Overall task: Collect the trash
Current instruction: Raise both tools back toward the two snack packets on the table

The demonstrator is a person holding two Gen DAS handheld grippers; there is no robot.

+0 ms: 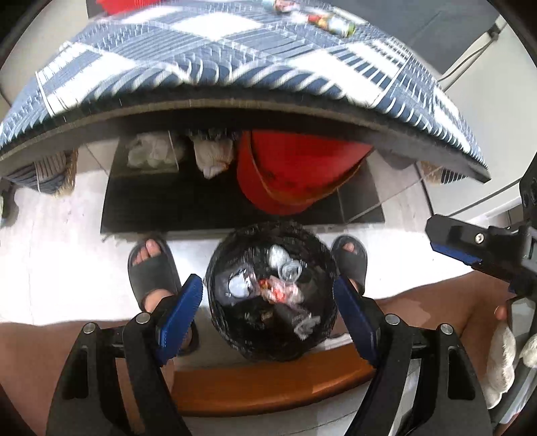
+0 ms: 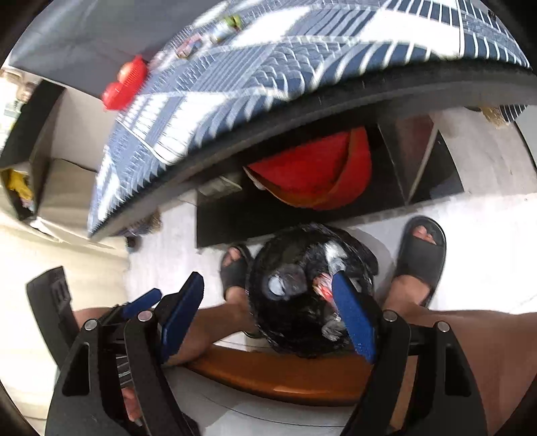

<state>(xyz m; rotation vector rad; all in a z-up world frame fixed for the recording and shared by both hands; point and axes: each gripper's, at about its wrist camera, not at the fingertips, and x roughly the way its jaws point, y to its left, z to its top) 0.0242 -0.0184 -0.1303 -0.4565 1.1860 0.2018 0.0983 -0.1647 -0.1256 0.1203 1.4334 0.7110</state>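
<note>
Both blue-padded grippers, left (image 1: 268,313) and right (image 2: 268,310), gape wide, holding nothing, above black-lined round trash bin (image 1: 235,338) with crumpled wrappers (image 1: 280,290); touching nothing.

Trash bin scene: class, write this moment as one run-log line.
left gripper: open, empty, above trash bin | right gripper: open, empty | bin: wrappers inside, between feet | table: wrappers left
</note>
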